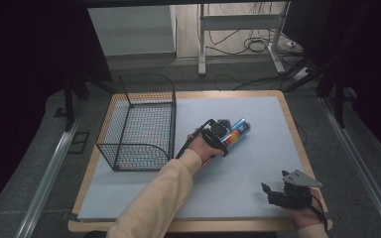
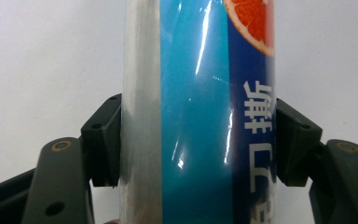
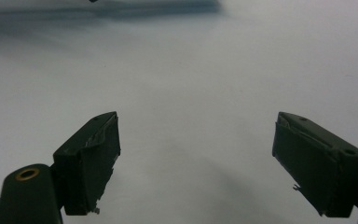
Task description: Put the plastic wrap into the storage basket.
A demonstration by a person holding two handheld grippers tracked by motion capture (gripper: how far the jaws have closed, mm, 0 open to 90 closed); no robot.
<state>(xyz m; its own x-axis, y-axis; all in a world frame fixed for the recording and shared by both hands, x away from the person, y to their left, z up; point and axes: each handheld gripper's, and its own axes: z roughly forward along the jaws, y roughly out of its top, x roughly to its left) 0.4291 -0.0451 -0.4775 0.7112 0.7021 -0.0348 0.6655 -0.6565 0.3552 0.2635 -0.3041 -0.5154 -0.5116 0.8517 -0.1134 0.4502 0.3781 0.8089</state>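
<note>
A blue drinks can (image 1: 236,132) with an orange-slice picture lies near the middle of the pale mat. My left gripper (image 1: 222,138) is shut on it. In the left gripper view both black jaws press the sides of the can (image 2: 198,116), and the gripper's midpoint (image 2: 198,140) falls on the can's body. My right gripper (image 1: 274,194) rests near the table's front right edge, held by a hand. In the right gripper view the right gripper (image 3: 196,154) is open, and just bare mat lies between its jaws.
A black wire basket (image 1: 140,124) stands on the left part of the mat (image 1: 258,163), just left of the can. The wooden table edge (image 1: 297,144) borders the mat. Beyond the table are a desk frame (image 1: 238,29) and cables on the floor.
</note>
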